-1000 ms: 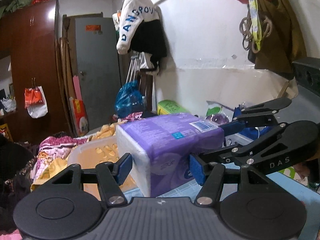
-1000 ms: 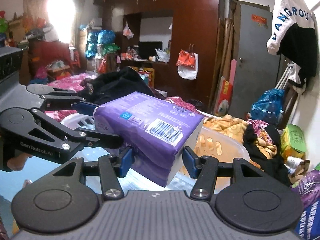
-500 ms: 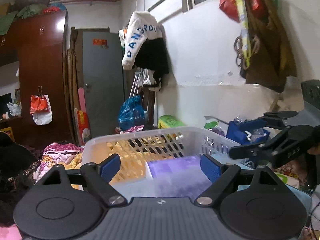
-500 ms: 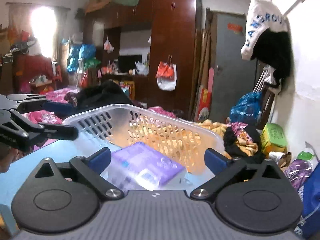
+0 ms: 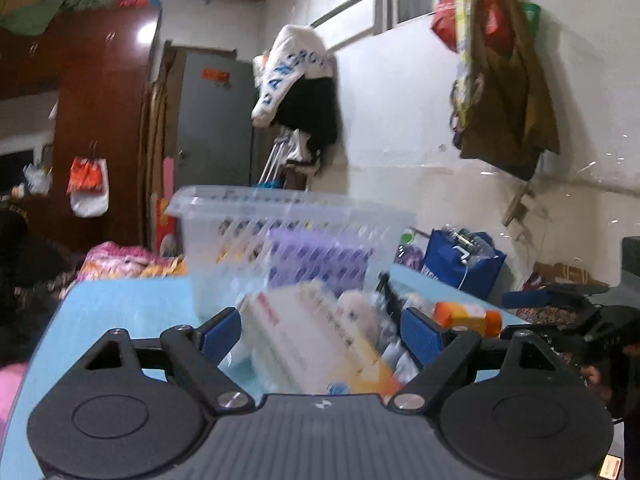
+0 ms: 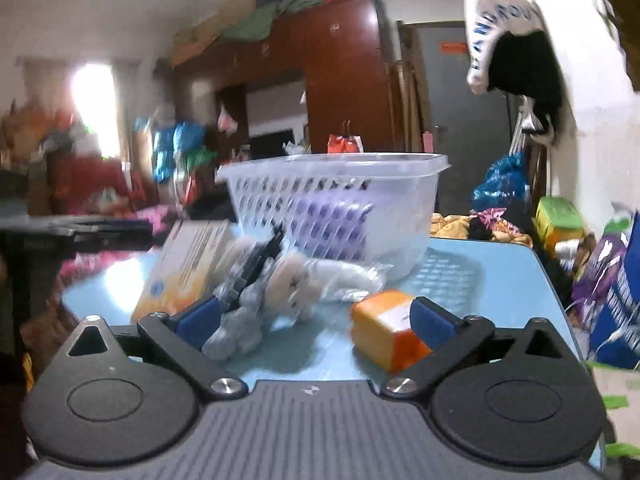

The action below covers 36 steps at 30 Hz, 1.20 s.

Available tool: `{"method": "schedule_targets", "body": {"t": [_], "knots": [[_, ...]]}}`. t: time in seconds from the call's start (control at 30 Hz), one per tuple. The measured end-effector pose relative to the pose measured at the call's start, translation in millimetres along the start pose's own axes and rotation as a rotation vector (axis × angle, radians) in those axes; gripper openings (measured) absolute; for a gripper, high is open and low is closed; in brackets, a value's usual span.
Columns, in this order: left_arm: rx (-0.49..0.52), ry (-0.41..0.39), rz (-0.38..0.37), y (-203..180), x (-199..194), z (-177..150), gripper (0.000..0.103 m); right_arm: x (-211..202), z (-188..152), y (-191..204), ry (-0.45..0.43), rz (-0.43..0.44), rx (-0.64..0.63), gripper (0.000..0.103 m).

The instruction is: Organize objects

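Observation:
A clear plastic basket (image 5: 248, 236) (image 6: 360, 184) stands on the blue table (image 5: 120, 304) with the purple pack (image 5: 320, 260) (image 6: 340, 216) inside it. In front of it lie a white and orange box (image 5: 316, 344) (image 6: 184, 264), plastic-wrapped white items (image 6: 280, 280) and an orange and white pack (image 6: 392, 328) (image 5: 468, 314). My left gripper (image 5: 322, 330) is open, low over the box. My right gripper (image 6: 316, 314) is open, low over the table before the loose items.
A blue bag (image 5: 460, 264) and other bags stand past the table's right side. Piled clothes (image 6: 480, 224) lie behind the table. A wardrobe (image 6: 340, 80) and grey door (image 5: 216, 120) stand at the back.
Both grippers let go of the purple pack into the basket, opened, and pulled back and down. The loose items in front of the basket have come into view.

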<state>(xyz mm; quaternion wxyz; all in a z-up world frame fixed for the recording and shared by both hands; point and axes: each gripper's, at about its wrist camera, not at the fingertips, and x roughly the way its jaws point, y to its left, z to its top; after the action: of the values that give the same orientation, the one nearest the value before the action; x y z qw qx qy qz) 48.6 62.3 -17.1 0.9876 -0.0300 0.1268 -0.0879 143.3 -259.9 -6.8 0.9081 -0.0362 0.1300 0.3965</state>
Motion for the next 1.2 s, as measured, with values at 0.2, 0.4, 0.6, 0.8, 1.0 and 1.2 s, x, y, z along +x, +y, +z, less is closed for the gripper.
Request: {"method": "schedule_targets", "body": {"t": [0.2,0.4,0.6,0.8,1.0,1.2], "knots": [[-0.018,-0.021,-0.013,-8,-18,-6,0.089,-2,2,-11,-0.020,-0.019,0.020,0.101],[0.092,-0.018,-0.082,-62,-11,-15,0.089,-3,0,-22,-0.030,0.011,0.077,0.084],[-0.001,0.038,-0.084,-54,30,10,0.082,13,-9,-5,0.008,0.058,0.071,0.070],[-0.077,0.167,-0.084,-30,80,27,0.060,38,-5,1,0.039,0.072,0.086,0.059],[-0.085,0.190,-0.049,-17,81,23,0.052,44,-7,-3,0.065,0.066,0.112,0.054],[-0.038,0.202,-0.028,-16,77,24,0.052,51,-2,-2,0.085,0.075,0.120,0.050]]}}
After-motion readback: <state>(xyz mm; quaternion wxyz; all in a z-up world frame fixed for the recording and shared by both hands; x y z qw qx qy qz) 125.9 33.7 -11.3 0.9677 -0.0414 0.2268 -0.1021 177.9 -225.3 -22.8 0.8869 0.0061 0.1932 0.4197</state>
